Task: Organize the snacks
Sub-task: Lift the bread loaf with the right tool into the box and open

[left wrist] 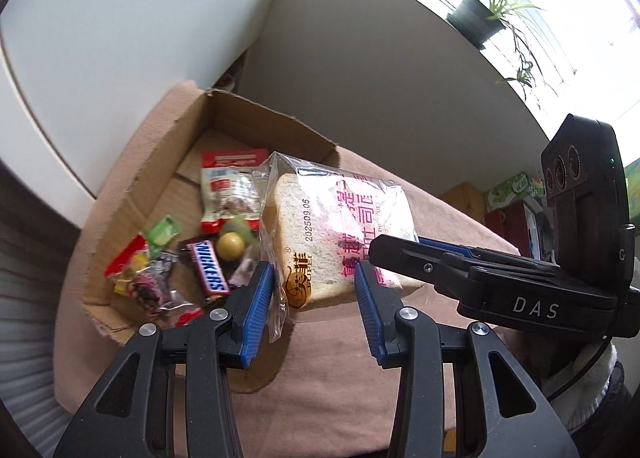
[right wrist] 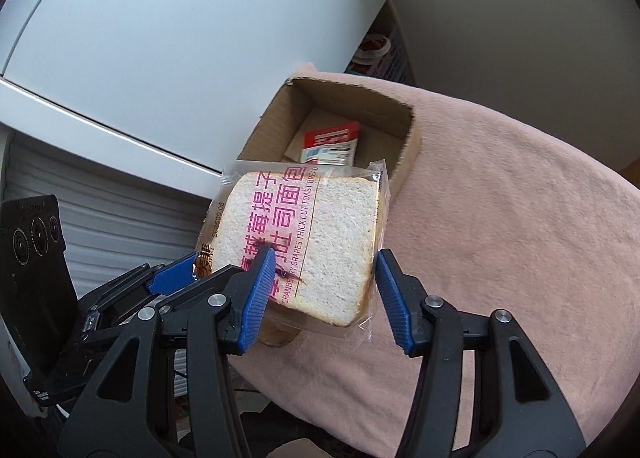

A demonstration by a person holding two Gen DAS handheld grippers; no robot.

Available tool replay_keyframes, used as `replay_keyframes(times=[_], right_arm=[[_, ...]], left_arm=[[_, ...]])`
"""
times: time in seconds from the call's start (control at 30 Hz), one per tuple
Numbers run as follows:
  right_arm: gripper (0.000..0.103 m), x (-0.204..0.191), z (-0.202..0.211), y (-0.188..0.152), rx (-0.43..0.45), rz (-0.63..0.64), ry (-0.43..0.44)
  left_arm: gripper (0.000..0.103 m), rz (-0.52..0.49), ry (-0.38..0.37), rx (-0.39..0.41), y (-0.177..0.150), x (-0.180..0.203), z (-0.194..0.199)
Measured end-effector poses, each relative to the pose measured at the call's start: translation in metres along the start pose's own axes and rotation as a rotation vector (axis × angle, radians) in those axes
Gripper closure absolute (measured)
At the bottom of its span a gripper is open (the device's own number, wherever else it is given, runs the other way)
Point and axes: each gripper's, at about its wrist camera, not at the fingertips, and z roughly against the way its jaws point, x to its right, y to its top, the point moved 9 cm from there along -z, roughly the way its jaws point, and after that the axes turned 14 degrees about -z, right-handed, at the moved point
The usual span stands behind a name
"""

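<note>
A wrapped slice of toast bread (left wrist: 340, 234) with pink lettering is held up beside an open cardboard box (left wrist: 264, 117). Both grippers bracket it. My left gripper (left wrist: 314, 286) has its blue pads on either side of the near edge. My right gripper (right wrist: 322, 278) holds the bread (right wrist: 320, 242) between its pads; it enters the left wrist view from the right (left wrist: 400, 254). The box (right wrist: 404, 161) holds a red-white snack bag (left wrist: 230, 185), a Snickers bar (left wrist: 208, 268), a yellow ball candy (left wrist: 231, 245) and several small sweets (left wrist: 148, 270).
The box stands on a table covered with a pink cloth (right wrist: 520, 217). A white appliance (right wrist: 160, 37) stands behind the table. A window sill with potted plants (left wrist: 480, 13) is at the far right.
</note>
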Motion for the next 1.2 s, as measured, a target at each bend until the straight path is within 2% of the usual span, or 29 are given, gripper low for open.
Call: replay_keyframes(times=[0.2,0.37,0.7,0.93,1.2], right_arm=[[0.05,-0.025,-0.015,-0.006,-0.026,0.043,-0.003],[0.05,-0.03,-0.017,-0.007,-0.025,0.048,-0.011],[0.05,-0.022,0.009,-0.015,0.027,0.056,-0.018],[0.05,-0.008,0.041,-0.037,0.065,0.083,-0.056],[0.05,0.005,0.071,-0.066,0.101,0.168,-0.11]], left_arm=[[0.064,0.049,0.046,0.009,-0.009,-0.034,0.015],[0.064,0.066,0.061,0.002,-0.018,-0.056,0.022],[0.064,0.059,0.097,0.006,-0.026,-0.072,0.032],[0.064,0.024,0.123,0.011,-0.034,-0.056,0.051],[0.061,-0.013,0.197,0.045,-0.048,-0.029,0.08]])
